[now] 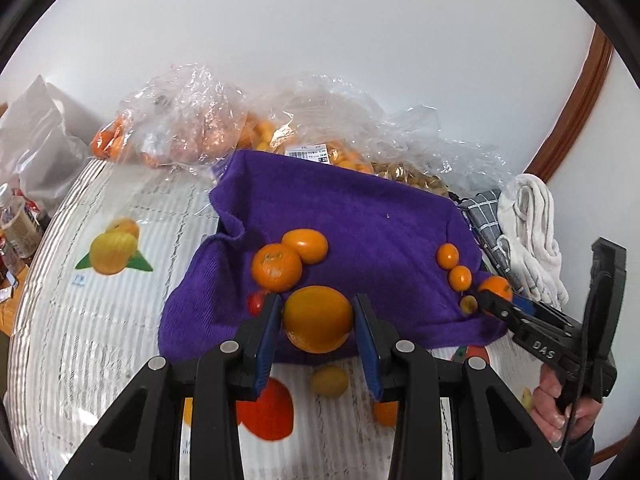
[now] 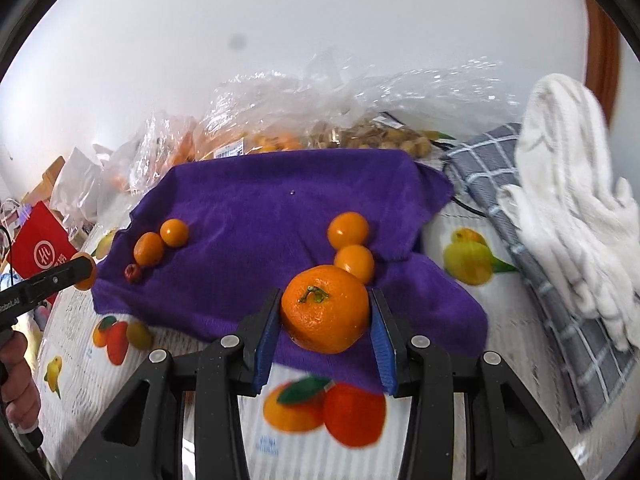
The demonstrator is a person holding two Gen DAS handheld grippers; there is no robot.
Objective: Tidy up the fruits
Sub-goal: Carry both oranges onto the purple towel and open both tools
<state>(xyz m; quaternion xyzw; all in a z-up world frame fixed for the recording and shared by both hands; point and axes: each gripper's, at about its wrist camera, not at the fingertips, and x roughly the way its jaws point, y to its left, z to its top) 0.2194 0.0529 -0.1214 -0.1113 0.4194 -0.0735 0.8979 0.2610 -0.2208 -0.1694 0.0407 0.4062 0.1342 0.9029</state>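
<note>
Both grippers are carrying fruit above the purple towel's [image 1: 360, 216] near edge: left gripper [image 1: 318, 320] clamps a smooth orange [image 1: 318, 318], right gripper [image 2: 326, 310] a stemmed mandarin [image 2: 325, 308]. Next, likely set each beside its matching group

Purple towel [image 2: 280, 200], grey checked cloth [image 2: 500, 184]

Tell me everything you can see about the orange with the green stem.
The stemmed mandarin is round, bright orange, with dimpled, glossy peel and a short green-brown stem facing the camera. It is clamped between the right gripper's blue pads, above the near edge of the purple towel. Whether it touches the towel is unclear.
</note>
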